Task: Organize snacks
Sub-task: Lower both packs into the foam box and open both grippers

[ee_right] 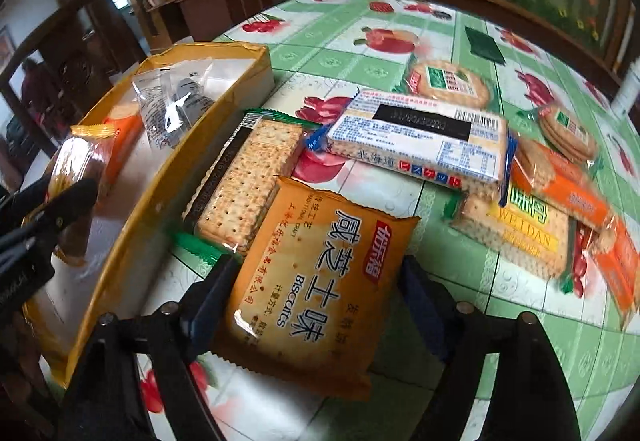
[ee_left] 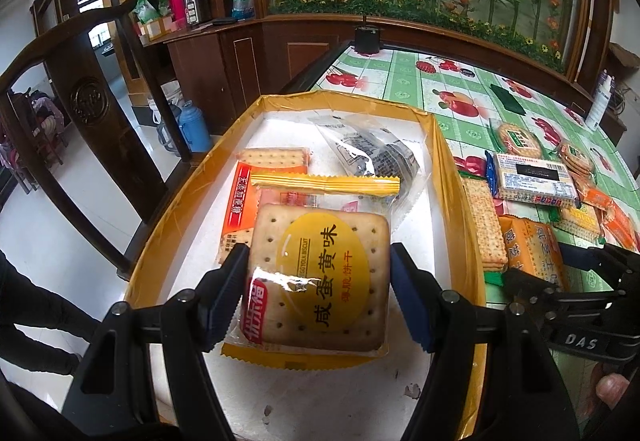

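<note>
My left gripper (ee_left: 320, 293) is shut on a yellow-label cracker pack (ee_left: 320, 273) and holds it over the yellow-rimmed white box (ee_left: 460, 201). The box holds an orange cracker pack (ee_left: 244, 201) and a clear wrapped snack (ee_left: 368, 153). My right gripper (ee_right: 316, 305) straddles an orange biscuit pack (ee_right: 320, 289) lying on the table beside the box (ee_right: 168, 177); its pads sit at the pack's sides, and whether they are closed onto the pack does not show. The left gripper also shows at the left edge of the right wrist view (ee_right: 44, 217).
Several more cracker packs lie on the green fruit-print tablecloth (ee_right: 360, 53): a green-edged pack (ee_right: 248, 181), a blue-white pack (ee_right: 420, 137), round crackers (ee_right: 452, 81) and orange packs (ee_right: 560, 181). A dark wooden chair (ee_left: 92, 101) stands left of the table. A wooden cabinet runs along the far side.
</note>
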### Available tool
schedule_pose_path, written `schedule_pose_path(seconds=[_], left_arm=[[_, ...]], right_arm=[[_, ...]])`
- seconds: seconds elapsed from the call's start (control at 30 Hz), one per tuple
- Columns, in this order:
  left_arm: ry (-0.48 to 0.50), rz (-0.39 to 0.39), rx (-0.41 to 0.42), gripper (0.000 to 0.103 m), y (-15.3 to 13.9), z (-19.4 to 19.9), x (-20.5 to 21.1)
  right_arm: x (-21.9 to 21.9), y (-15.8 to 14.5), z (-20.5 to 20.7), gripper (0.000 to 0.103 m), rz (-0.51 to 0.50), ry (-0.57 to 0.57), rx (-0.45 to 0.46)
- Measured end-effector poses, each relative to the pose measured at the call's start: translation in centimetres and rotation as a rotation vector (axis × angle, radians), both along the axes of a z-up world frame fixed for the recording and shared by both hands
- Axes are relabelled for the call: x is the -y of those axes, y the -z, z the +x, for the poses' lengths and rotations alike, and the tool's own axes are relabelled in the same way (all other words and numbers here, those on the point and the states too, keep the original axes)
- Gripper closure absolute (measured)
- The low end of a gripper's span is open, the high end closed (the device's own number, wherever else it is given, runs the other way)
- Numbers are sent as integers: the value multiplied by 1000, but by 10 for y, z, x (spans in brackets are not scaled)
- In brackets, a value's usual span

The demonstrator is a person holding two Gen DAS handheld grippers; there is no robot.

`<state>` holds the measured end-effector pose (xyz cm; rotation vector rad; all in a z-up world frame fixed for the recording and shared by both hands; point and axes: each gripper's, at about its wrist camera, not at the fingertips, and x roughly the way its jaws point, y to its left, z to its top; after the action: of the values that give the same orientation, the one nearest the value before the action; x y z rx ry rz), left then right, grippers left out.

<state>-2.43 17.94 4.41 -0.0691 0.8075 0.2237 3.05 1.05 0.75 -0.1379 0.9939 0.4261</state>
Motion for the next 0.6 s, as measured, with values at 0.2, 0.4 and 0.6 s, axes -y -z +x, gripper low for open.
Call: schedule_pose_path(seconds=[0.2, 0.4, 0.6], left_arm=[[-9, 4, 11, 32, 0, -1, 0], [-15, 18, 19, 32, -3, -4, 1], [-34, 33, 19, 32, -3, -6, -3]], right_arm=[[20, -17, -9, 28, 36, 4, 53], [5, -40, -15, 28, 75, -66, 87], [-35, -57, -14, 28, 80, -162, 143]])
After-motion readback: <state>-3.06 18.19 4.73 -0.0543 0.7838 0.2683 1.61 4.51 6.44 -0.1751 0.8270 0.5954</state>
